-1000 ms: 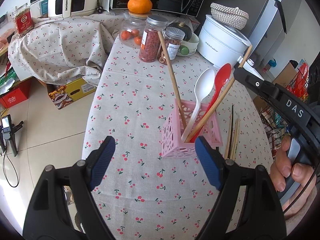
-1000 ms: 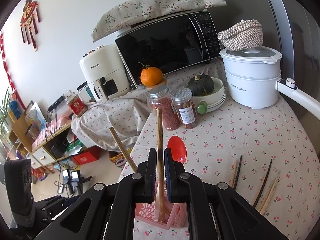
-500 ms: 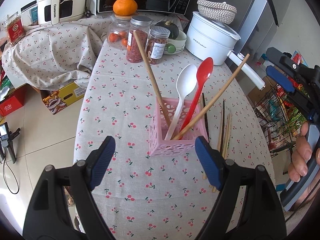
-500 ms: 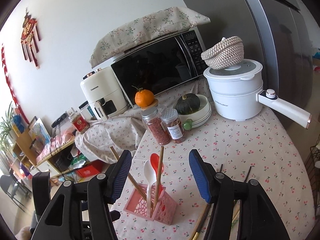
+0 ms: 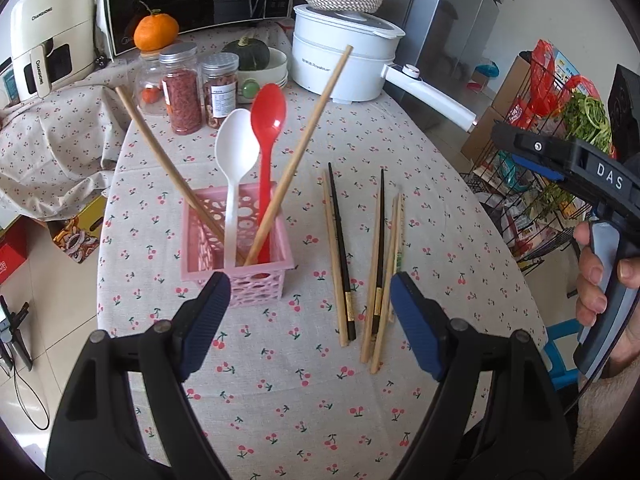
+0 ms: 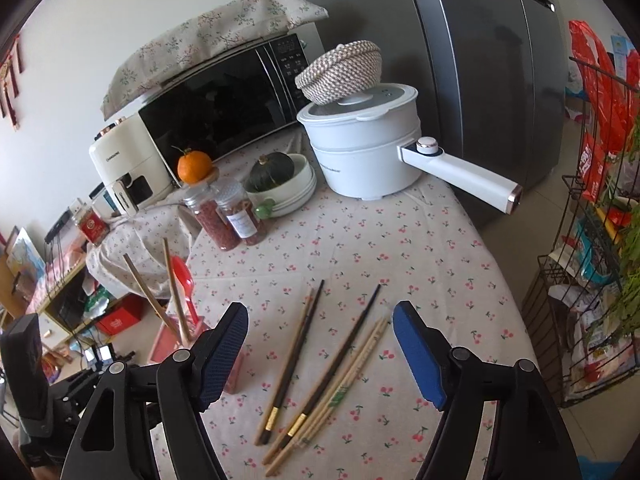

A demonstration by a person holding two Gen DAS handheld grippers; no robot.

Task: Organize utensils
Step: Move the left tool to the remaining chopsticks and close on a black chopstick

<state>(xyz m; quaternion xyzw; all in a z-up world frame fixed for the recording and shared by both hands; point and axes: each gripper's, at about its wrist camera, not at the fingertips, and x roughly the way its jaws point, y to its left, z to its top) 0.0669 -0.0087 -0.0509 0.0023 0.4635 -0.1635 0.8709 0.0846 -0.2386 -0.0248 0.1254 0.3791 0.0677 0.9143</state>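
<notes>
Nearest, left gripper [image 5: 310,322] w/ blue fingers [image 5: 206,320] spread wide, nothing between them, hovering over the surface [image 5: 280,400], which has a cherry-print cloth. Right gripper [image 6: 320,354] likewise spread & empty, above the loose chopsticks [image 6: 316,376]; in the left view its body shows at far right, held by a hand [image 5: 604,292]. Just past the left fingers: pink basket [image 5: 236,248] holding a white spoon [image 5: 236,152], red spoon [image 5: 268,108] & two wooden chopsticks [image 5: 296,156] leaning apart in a V. Right of basket, near it but not touching, loose chopsticks lie flat, some black, some wood, roughly parallel, a few overlapping. Farther back: two spice jars [image 5: 198,88], orange [image 5: 156,32], dark squash in a bowl [image 5: 246,54], white pot [image 5: 344,64] w/ long handle & woven basket on lid. Microwave [image 6: 224,100] at far edge, fridge [image 6: 480,72] far right.
</notes>
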